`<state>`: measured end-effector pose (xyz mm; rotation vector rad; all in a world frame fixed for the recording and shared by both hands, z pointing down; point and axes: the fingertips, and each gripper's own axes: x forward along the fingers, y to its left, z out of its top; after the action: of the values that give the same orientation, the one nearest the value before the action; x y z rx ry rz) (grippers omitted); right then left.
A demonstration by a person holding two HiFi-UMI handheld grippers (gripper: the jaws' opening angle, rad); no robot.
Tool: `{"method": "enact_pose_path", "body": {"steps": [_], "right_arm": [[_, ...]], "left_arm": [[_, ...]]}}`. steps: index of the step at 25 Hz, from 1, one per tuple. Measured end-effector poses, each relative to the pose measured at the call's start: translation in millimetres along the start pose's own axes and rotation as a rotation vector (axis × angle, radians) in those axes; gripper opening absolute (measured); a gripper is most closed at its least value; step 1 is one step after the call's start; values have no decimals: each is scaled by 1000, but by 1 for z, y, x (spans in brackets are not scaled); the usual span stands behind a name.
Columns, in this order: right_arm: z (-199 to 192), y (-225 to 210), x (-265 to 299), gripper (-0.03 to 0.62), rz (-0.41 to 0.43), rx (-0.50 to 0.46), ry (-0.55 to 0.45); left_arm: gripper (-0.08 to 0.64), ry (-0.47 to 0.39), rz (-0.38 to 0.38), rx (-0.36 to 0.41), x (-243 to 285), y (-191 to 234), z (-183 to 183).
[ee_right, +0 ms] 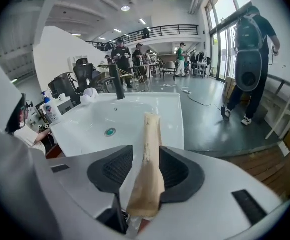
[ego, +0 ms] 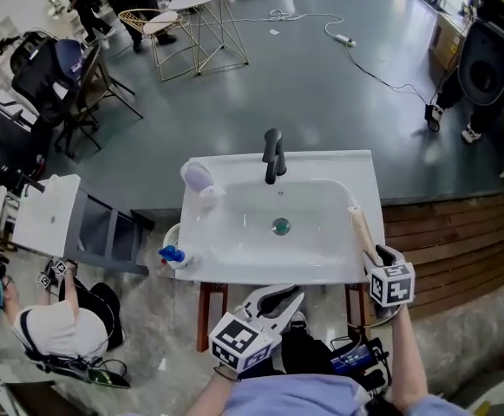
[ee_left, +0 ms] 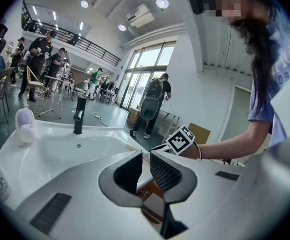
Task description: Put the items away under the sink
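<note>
At the white sink (ego: 260, 271), the right gripper (ee_right: 145, 160) stands wide around a brown paper packet (ee_right: 151, 131) lying on the basin's right rim, pads not yet pressing. The left gripper (ee_left: 145, 165) waits narrow and empty. The pick-up appears in hand; next, likely: close, lift, carry below.

The left gripper (ee_left: 145, 156) and right gripper (ee_right: 145, 149) were smooth light-grey moulded plastic shells, each jaw lined with a black textured rubber pad (ee_right: 116, 170). Flat dark rectangular slots (ee_left: 52, 211) sat in the shell on either side, behind the jaws. A white cube with black square markers (ego: 392, 284) rode behind each pair of jaws. The person wore a pale lavender short-sleeved T-shirt (ego: 297, 397).
</note>
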<state>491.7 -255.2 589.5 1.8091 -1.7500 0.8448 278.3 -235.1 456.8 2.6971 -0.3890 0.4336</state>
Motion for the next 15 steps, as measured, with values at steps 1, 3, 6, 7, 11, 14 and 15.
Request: {"method": "enact_pose_path", "body": {"steps": [1,3,6,7,11,14,15], "right_arm": [[-3,0,3,170,5,-4,13],[-10,0,10,174,5,-20,43],[-17,-4,18,172,-29,-39,66],[-17,-6,19,152,-45,-37,60],[-15,-11,18,104,-78,11,36],[-12,-10,14,58,-71,42,28],[-12,-9,12,54,-63,51,27]], "left_arm": [[48,2,8,-4,-1,1,-1],[48,6,24,-11,-2,4,-4],[48,9,40,-16,-3,8,-7],[48,8,43,-18,-3,9,-8],[48,4,59,-27,-8,13,-11],[48,3,74,-33,-15,16,-12],[48,2,78,-35,-18,17,-12]]}}
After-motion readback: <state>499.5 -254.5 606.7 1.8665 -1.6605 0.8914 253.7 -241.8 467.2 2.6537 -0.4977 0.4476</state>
